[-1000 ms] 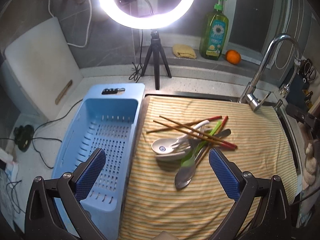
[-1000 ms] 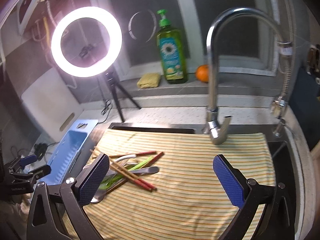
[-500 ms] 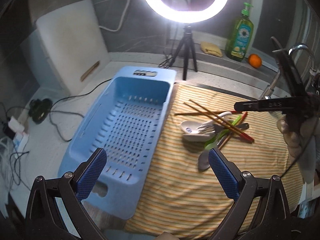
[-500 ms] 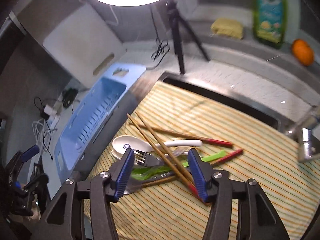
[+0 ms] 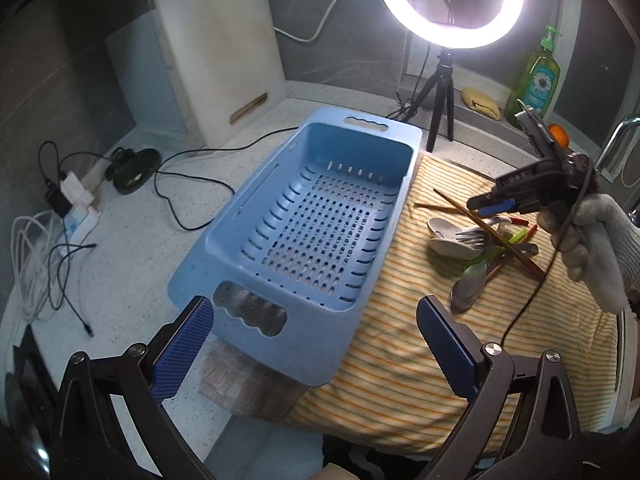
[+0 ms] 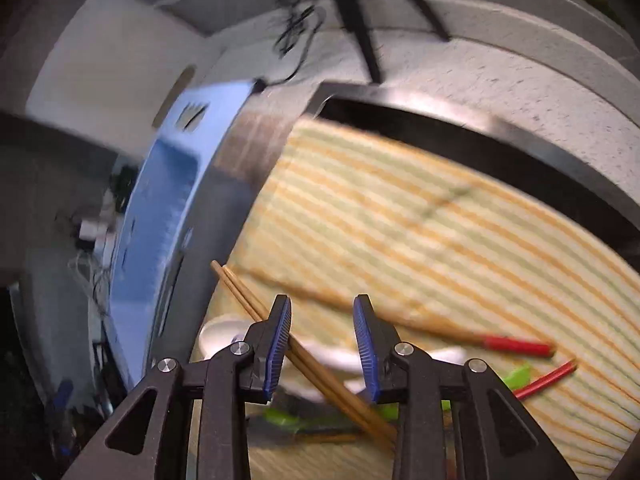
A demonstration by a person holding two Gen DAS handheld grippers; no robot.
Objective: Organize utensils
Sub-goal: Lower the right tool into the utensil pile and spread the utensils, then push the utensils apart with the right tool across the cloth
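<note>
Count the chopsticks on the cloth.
4. A pair lies between the right gripper's closing jaws; a third lies beyond, red end rightward; a fourth shows its red end lower right. Others could be hidden underneath.

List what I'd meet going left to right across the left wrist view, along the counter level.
Tangle of white cables → black round stand → blue drain basket → pile of utensils on the striped cloth → gloved hand holding the right gripper.
</note>
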